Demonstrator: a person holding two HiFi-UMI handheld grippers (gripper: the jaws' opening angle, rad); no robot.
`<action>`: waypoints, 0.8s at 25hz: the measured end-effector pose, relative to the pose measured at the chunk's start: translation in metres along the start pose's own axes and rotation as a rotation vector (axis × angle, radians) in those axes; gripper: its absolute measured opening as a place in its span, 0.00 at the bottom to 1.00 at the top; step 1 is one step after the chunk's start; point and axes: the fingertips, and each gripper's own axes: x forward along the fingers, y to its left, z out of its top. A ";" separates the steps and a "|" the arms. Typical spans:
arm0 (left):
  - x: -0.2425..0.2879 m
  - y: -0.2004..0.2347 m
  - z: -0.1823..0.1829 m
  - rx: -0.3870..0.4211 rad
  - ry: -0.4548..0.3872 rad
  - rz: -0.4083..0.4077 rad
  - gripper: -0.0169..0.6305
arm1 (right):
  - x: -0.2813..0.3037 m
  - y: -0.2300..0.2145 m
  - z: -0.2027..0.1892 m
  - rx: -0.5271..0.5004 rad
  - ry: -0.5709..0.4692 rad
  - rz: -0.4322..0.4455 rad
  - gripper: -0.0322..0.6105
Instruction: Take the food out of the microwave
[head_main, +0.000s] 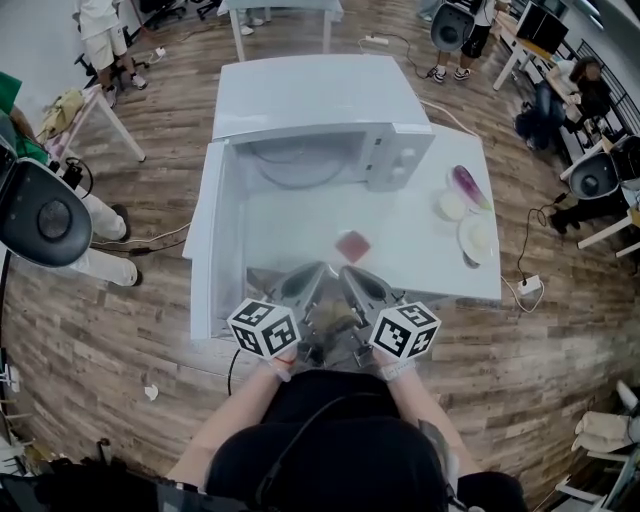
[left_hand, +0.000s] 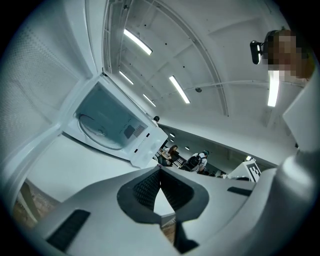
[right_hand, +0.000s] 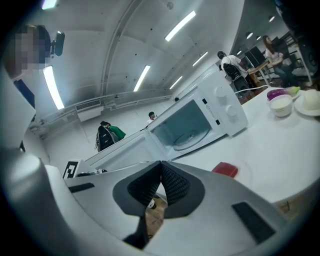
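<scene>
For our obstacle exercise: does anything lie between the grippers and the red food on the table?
Nothing visible does. Only bare table lies between the left gripper, the right gripper and the red food; the open microwave stands beyond it.

microwave (head_main: 320, 100) shell smooth semi-gloss white, tabletop (head_main: 430, 255) smooth matt white, floor (head_main: 110, 330) round the frame edges wood-grain planks, left gripper (left_hand: 160, 170) and right gripper (right_hand: 161, 163) matt grey plastic with black ribbed pads (left_hand: 145, 189) lining the jaws.

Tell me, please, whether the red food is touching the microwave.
Apart: the head view shows the red food lying on the table, with a bare strip of white surface between it and the open microwave.
</scene>
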 end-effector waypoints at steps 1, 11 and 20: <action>-0.003 0.001 -0.002 -0.002 0.001 0.004 0.04 | 0.000 0.001 -0.003 0.006 0.000 0.001 0.08; -0.016 0.002 -0.018 -0.029 0.019 0.001 0.04 | -0.010 0.011 -0.022 0.011 0.012 -0.023 0.08; 0.002 0.003 -0.022 -0.047 0.031 -0.012 0.04 | -0.016 -0.006 -0.022 0.023 0.017 -0.057 0.08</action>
